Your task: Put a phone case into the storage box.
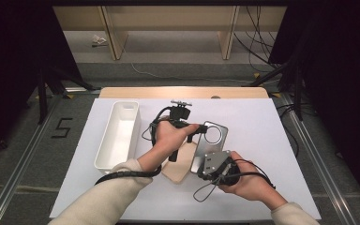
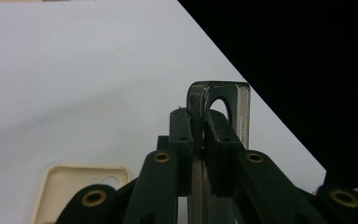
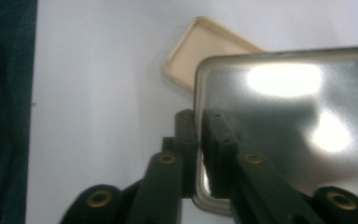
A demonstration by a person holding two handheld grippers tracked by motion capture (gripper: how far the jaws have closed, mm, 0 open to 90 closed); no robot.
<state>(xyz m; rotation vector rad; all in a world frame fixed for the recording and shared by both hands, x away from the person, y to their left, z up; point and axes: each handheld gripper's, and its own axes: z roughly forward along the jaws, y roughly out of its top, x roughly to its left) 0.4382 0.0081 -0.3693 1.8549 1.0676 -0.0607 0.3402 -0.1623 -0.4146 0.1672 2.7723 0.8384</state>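
Phone case (image 1: 209,143), clear and shiny, is hanging between my two tools above the white worktop (image 1: 262,140). I am gripping its camera-hole end with my left tool (image 1: 198,130), jaws shut tight on the edge, as the left gripper view (image 2: 219,100) is showing. My right tool (image 1: 205,169) is pinching the case's opposite end (image 3: 279,135), its jaws barely apart around the rim. Beige case (image 1: 176,168) is lying flat on the worktop just beneath the clear case, partly under it. White bin (image 1: 118,133) is standing left of the clear case, near my left hand (image 1: 168,138).
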